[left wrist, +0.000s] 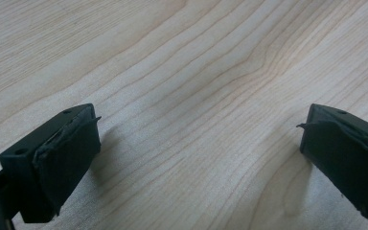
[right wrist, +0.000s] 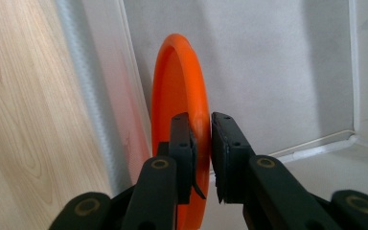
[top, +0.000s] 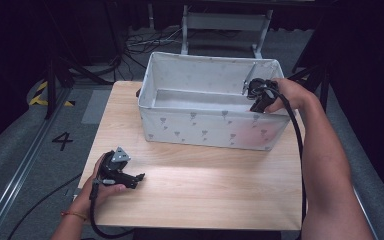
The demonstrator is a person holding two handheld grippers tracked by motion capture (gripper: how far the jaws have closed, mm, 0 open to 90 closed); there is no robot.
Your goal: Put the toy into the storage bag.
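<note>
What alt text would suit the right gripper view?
Two black jaws pinch the rim of an orange plate held on edge inside a white fabric bin. A wooden table shows at the left, outside the bin's wall.

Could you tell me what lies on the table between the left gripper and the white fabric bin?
Nothing: in the high view, bare wooden tabletop separates the left gripper from the white fabric bin. The left gripper view shows bare wood ahead too.
</note>
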